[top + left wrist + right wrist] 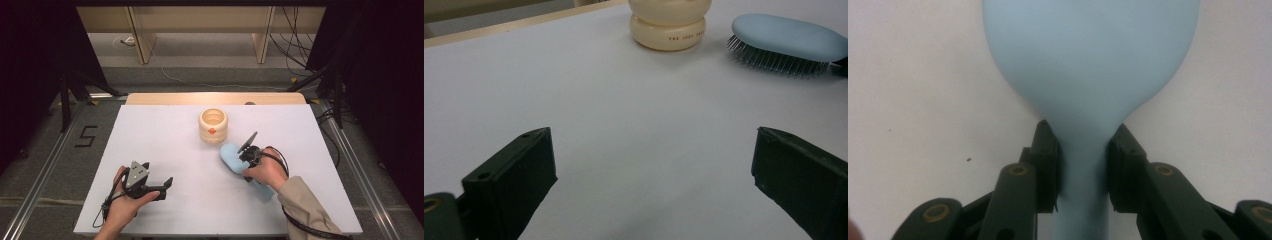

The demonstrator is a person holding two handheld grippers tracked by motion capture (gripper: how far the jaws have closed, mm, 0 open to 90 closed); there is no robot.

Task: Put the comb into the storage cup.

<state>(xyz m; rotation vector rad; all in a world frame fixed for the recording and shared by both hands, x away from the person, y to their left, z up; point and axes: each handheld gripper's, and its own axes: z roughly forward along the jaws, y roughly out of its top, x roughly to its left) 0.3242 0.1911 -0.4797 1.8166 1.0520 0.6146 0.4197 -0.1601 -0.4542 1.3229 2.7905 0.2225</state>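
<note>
The right gripper is clamped on the light blue hairbrush: in the right gripper view both black jaws press against the narrow neck where the handle meets the wide oval head. The hairbrush lies on the white bench to the right of centre, bristles down, as the left gripper view shows along the underside of its head. Its head points toward the cream ribbed jar, which stands upright just beyond it, near but apart; the jar has an open top and a small orange mark on its front. The handle runs back under the person's right hand toward the near edge. The left gripper rests low over the near left part of the bench, well apart from the hairbrush and jar, held in the left hand; its jaws stand wide apart with only bare bench between them.
</note>
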